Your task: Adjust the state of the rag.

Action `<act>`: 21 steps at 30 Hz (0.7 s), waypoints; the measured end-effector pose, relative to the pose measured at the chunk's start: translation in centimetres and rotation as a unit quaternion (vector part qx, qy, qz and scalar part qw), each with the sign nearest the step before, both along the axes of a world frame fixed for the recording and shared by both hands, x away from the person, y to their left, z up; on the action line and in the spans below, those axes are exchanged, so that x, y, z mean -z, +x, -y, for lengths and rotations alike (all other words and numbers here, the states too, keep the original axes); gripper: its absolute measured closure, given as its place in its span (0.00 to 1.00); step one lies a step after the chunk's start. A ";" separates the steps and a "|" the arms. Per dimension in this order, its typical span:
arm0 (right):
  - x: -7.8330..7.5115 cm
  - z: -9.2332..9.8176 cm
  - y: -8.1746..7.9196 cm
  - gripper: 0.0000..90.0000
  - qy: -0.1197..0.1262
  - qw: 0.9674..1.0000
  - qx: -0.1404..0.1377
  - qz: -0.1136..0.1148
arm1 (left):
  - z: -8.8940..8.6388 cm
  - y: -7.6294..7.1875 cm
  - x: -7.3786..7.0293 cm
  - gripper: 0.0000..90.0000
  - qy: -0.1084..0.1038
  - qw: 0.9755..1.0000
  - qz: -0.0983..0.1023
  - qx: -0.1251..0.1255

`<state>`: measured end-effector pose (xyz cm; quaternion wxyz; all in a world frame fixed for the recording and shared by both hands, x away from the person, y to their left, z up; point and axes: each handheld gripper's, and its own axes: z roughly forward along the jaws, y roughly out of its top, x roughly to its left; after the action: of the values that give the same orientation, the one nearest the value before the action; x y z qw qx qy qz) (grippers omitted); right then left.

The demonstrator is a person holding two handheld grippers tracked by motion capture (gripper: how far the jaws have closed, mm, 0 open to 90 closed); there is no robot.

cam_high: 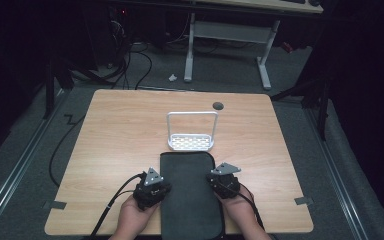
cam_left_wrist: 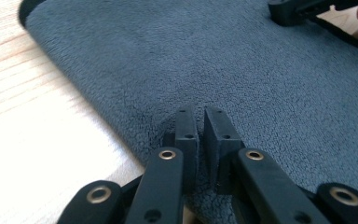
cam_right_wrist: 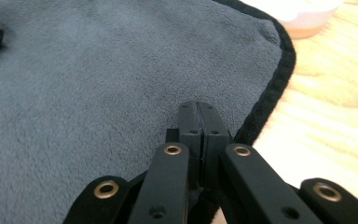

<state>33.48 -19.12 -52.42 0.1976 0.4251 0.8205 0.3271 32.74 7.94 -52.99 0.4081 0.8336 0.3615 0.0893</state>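
A dark grey fleece cloth [cam_high: 190, 195] with a black hem lies folded into a long strip at the table's near edge. My left gripper [cam_high: 165, 187] is at its left side. In the left gripper view the jaws [cam_left_wrist: 200, 135] stand a thin slit apart, pinching a puckered bit of the cloth [cam_left_wrist: 223, 60] near its rounded folded edge. My right gripper [cam_high: 213, 179] is at the cloth's right side. In the right gripper view its jaws [cam_right_wrist: 199, 126] are pressed together over the cloth [cam_right_wrist: 98, 84], just inside the black hem [cam_right_wrist: 272, 88]; whether any cloth is between them I cannot tell.
A white wire rack [cam_high: 191, 142] with a tall hoop handle stands just beyond the cloth's far end. The wooden table [cam_high: 115, 150] has a round cable hole [cam_high: 218, 105] at the back. A desk frame and cables stand on the floor behind.
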 end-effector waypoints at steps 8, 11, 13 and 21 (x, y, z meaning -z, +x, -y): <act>0.0 0.8 -3.0 1.00 0.022 0.999 -0.026 -0.015 | -1.2 -1.9 -0.1 0.93 -0.017 0.999 -0.034 0.015; 0.0 0.8 -3.3 1.00 0.027 0.999 -0.027 -0.016 | -1.2 -2.3 -0.2 0.92 -0.015 0.999 -0.038 0.021; 0.0 0.8 -3.3 0.99 0.025 0.999 -0.028 -0.015 | -1.2 -2.2 -0.3 0.89 -0.016 0.999 -0.040 0.022; 0.0 0.7 -3.4 0.97 0.024 0.999 -0.025 -0.015 | -2.4 2.0 -1.5 0.67 -0.048 0.997 -0.033 -0.053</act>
<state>30.07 -19.78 -52.41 0.1672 0.4135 0.8258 0.3451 34.72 10.38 -51.51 0.4305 0.7951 0.4222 0.0655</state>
